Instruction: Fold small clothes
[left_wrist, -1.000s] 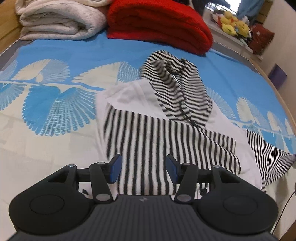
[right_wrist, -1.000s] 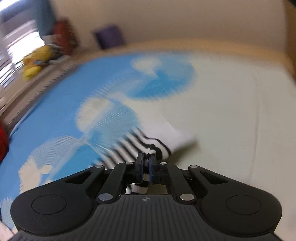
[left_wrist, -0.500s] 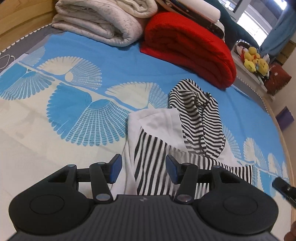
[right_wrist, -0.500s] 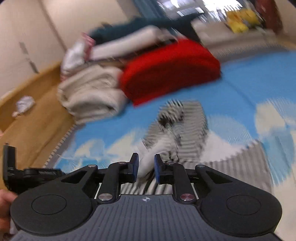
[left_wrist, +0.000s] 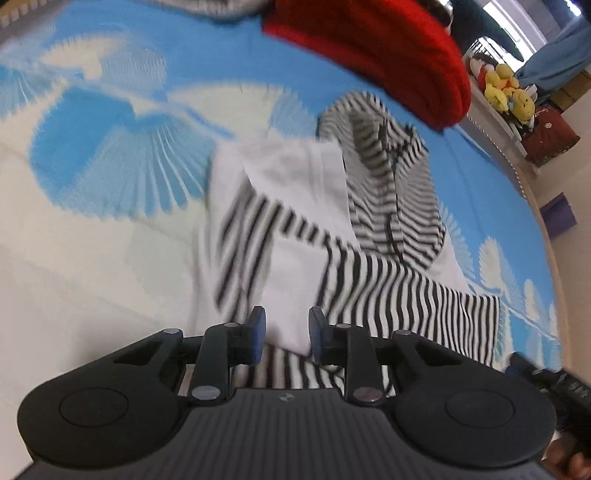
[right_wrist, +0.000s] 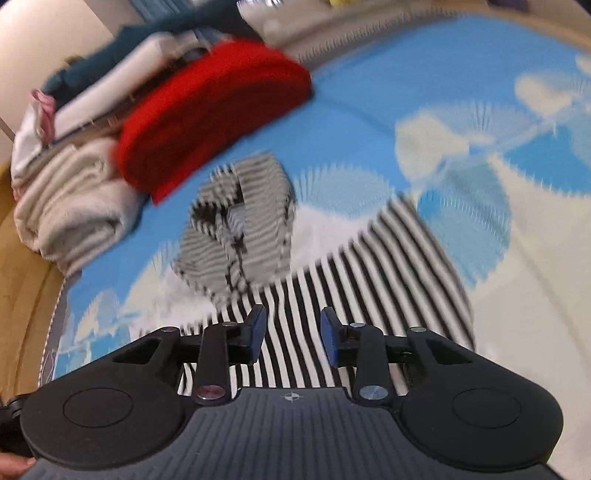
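Note:
A small black-and-white striped hooded top (left_wrist: 369, 236) lies on the blue and cream bedspread (left_wrist: 92, 229), its hood (left_wrist: 388, 173) toward the red blanket and a striped sleeve folded across the body. My left gripper (left_wrist: 283, 334) is open just above the white near edge of the top. My right gripper (right_wrist: 291, 338) is open and empty, hovering over the striped part of the top (right_wrist: 362, 280); the hood (right_wrist: 240, 229) lies beyond it. Both views are blurred.
A folded red blanket (left_wrist: 380, 55) and a rolled cream blanket (right_wrist: 70, 206) lie at the head of the bed. Yellow plush toys (left_wrist: 509, 92) sit on a shelf at the right. A wooden bed edge (right_wrist: 22, 273) runs along the left of the right wrist view.
My right gripper has let go of the striped sleeve, opened wide and swung round over the top. My left gripper has stayed open and moved closer to the top's near edge.

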